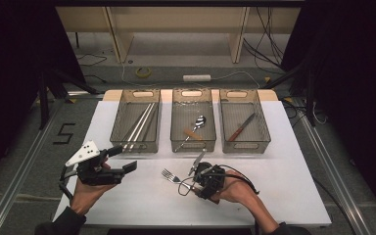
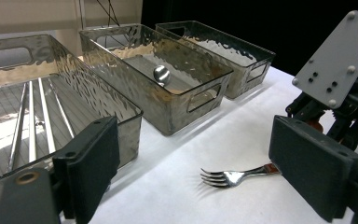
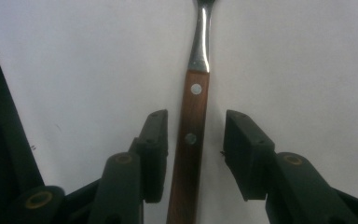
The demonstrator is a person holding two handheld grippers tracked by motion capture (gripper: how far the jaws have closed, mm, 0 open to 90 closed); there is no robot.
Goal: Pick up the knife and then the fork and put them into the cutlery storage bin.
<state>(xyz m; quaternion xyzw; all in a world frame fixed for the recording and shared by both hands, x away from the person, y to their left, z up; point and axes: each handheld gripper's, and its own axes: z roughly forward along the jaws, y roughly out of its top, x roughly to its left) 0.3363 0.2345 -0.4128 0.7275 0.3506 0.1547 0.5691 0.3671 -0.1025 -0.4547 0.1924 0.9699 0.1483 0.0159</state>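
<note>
We note a fork (image 3: 196,116) lying flat on the white bench (image 1: 293,186), in front of the middle bin and a little toward the person. Its handle is reddish-brown wood with two round metal rivets; the neck and tines are polished steel, narrow at the neck and bright with reflection. In the left claw view the tines (image 2: 218,178) curve slightly upward and cast a soft shadow on the cloth-like white surface.

The right claw (image 3: 195,154) is spread, one black jaw on each side of the wooden handle. The left jaw sits just beside the wood, the right jaw stands apart from it; we cannot tell if the nearer pad touches. The pads are matte, blocky and rectangular.

The left claw (image 1: 125,158) hangs over the left part of the bench, jaws wide apart and holding nothing. A grey three-cornered plate (image 1: 82,153) sits on top of it.

Three smoky clear plastic bins with a rippled, hammered texture and cut-out handles stand in a row at the back. The left bin (image 1: 119,128) holds long thin metal rods. The middle bin (image 1: 176,128) holds a spoon (image 1: 199,122) with a shiny round bowl. The right bin (image 1: 263,128) holds a knife (image 1: 240,127) with a wooden handle.
</note>
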